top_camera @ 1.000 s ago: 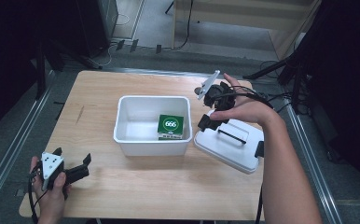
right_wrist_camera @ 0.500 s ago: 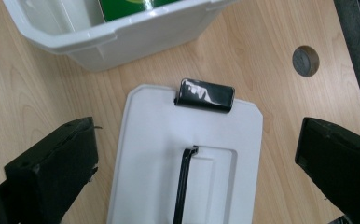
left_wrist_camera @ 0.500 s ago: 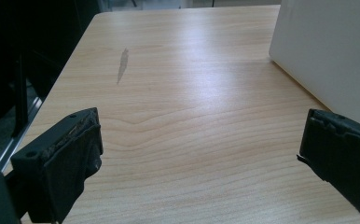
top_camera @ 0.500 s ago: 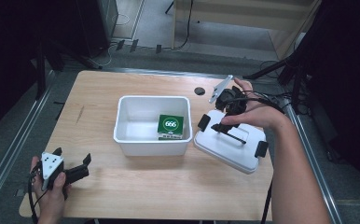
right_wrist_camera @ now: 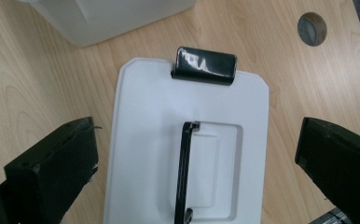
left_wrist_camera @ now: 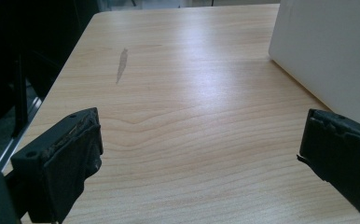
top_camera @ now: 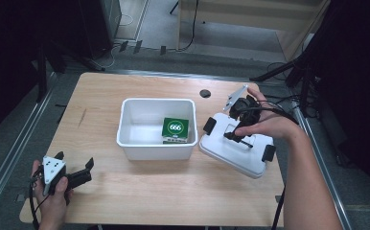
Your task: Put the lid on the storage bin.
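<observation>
Wood tabletop (top_camera: 140, 201) under my left gripper (top_camera: 88, 171) at the near-left corner, jaws spread wide with nothing in them. Middle is the white bin (top_camera: 140, 143) with a green 666 box (top_camera: 175, 130) inside. Over on the right, my right gripper (top_camera: 233, 132) hangs wide open above the white lid (right_wrist_camera: 155, 116), jaws either side of its black handle (right_wrist_camera: 183, 172), not gripping it.

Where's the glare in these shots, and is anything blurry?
Left gripper view: broad sheen on the table; its near black fingers look soft. Right gripper view: a bright reflection on the lid's black clip. High view: dark surroundings, evenly lit tabletop.
</observation>
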Motion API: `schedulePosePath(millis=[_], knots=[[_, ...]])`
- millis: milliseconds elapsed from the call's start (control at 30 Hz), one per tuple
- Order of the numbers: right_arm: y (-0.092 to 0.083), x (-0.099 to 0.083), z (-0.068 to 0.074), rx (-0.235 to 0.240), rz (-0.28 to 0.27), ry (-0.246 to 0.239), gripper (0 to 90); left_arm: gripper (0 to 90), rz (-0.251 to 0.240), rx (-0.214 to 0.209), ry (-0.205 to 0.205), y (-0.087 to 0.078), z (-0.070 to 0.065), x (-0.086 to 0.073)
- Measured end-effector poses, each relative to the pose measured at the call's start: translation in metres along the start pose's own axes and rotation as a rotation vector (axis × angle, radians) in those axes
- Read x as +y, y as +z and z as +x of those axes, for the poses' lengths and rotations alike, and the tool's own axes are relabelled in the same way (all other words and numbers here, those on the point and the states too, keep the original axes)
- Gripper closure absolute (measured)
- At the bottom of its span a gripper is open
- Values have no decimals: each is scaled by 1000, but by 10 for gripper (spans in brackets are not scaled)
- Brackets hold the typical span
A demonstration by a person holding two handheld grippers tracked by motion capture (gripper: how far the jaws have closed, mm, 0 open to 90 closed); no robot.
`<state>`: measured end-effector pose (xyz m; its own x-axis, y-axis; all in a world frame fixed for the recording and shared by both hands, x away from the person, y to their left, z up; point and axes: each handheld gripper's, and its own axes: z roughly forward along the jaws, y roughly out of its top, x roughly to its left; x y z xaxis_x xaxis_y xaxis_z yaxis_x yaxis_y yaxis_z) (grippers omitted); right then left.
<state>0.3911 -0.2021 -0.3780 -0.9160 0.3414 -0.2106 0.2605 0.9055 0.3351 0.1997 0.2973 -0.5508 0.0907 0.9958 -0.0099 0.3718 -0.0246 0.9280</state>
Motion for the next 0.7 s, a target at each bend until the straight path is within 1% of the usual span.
schedulePosePath(millis=[133, 200, 367, 533, 633, 700], knots=[[2, -6, 0, -4, 8, 6, 0, 0, 5, -1, 1, 0, 0, 0], [4, -8, 0, -3, 2, 10, 0, 0, 6, -2, 1, 0, 0, 0], [9, -16, 0, -8, 21, 23, 0, 0, 5, -2, 0, 0, 0, 0], [16, -25, 0, -5, 30, 41, 0, 0, 7, 3, 4, 0, 0, 0], [21, -30, 0, -9, 37, 35, 0, 0, 7, 3, 2, 0, 0, 0], [25, -34, 0, -5, 47, 43, 0, 0, 7, 2, 3, 0, 0, 0]])
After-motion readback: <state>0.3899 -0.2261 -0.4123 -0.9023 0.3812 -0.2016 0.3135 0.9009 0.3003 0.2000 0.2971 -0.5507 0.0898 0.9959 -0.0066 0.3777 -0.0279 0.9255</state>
